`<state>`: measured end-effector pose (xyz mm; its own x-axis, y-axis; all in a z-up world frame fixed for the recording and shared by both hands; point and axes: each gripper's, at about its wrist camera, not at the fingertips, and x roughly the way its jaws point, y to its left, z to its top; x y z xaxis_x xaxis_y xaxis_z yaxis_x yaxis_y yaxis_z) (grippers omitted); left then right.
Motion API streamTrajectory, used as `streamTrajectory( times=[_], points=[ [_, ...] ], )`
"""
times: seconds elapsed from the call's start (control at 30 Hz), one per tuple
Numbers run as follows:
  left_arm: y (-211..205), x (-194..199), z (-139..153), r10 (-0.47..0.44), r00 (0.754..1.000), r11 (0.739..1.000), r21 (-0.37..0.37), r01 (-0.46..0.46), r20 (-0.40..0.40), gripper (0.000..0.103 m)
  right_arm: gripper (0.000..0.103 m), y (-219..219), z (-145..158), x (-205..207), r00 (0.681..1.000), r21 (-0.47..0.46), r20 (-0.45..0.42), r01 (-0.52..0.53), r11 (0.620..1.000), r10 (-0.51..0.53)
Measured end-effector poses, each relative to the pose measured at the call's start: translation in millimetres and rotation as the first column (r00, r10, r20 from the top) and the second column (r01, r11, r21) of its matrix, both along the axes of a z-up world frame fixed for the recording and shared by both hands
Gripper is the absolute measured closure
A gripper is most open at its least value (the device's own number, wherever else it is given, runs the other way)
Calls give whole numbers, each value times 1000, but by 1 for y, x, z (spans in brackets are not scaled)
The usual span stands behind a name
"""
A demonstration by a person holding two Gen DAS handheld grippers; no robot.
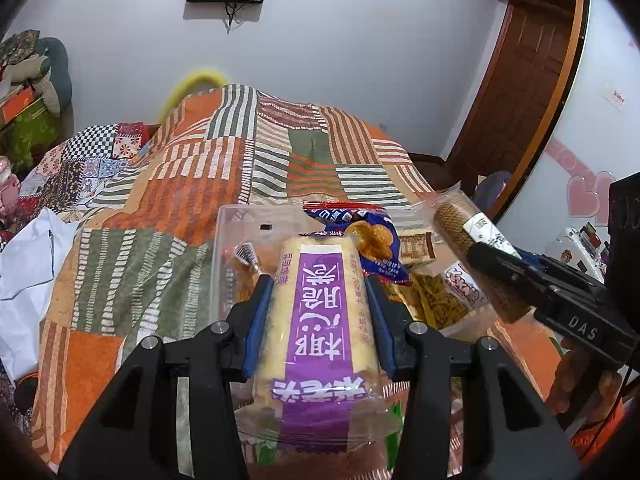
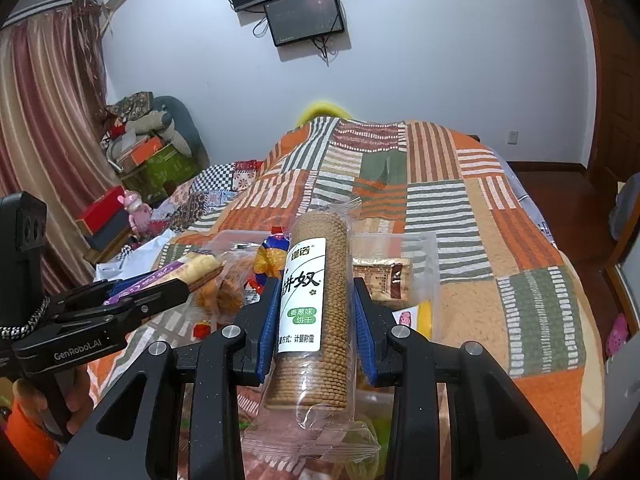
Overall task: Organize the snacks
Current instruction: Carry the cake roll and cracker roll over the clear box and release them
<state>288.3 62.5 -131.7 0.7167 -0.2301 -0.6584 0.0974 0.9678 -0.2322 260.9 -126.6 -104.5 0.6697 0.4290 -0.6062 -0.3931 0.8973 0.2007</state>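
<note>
Both packs are lifted mid-sort above the bed (image 2: 500, 240): left tongs (image 1: 320, 300) clamp a purple cracker roll (image 1: 320, 312), right tongs (image 2: 316, 312) clamp a biscuit tube (image 2: 316, 300), each likely bound next for the clear box (image 1: 240, 220) at 12 o'clock.

The brown biscuit roll (image 2: 316, 312) carries a white label reading 饼奴, with 香葱味 饼干 on green tabs beneath it. To its left, the left gripper (image 2: 120, 300) has GenRobot.AI printed along its black arm. In the left wrist view, the right gripper (image 1: 520, 276) reads DAS. The purple-striped roll (image 1: 320, 320) shows large upside-down Chinese characters I cannot make out.
</note>
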Motion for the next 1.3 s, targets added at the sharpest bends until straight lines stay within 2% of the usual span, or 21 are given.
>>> streamTrajectory(
  times=[0.6, 0.83, 0.97, 1.13, 1.3],
  points=[
    [-9, 42, -19, 24, 999, 1000, 6, -24, -44, 58, 72, 6, -16, 33, 998, -53, -52, 18, 998, -20],
    [-10, 42, -28, 22, 998, 999, 35, -20, -64, 58, 71, 7, -19, 36, 997, -54, -69, 11, 998, -15],
    [-10, 41, -28, 32, 997, 999, 44, -29, -70, 58, 67, 5, -21, 37, 995, -49, -94, 11, 999, -15],
    [-9, 34, -26, 31, 996, 999, 35, -28, -85, 54, 66, 1, -22, 36, 994, -50, -109, 17, 999, -22],
    [-9, 22, -16, 32, 997, 999, 35, -30, -67, 44, 65, -4, -13, 27, 996, -45, -93, 13, 999, -17]
  ],
)
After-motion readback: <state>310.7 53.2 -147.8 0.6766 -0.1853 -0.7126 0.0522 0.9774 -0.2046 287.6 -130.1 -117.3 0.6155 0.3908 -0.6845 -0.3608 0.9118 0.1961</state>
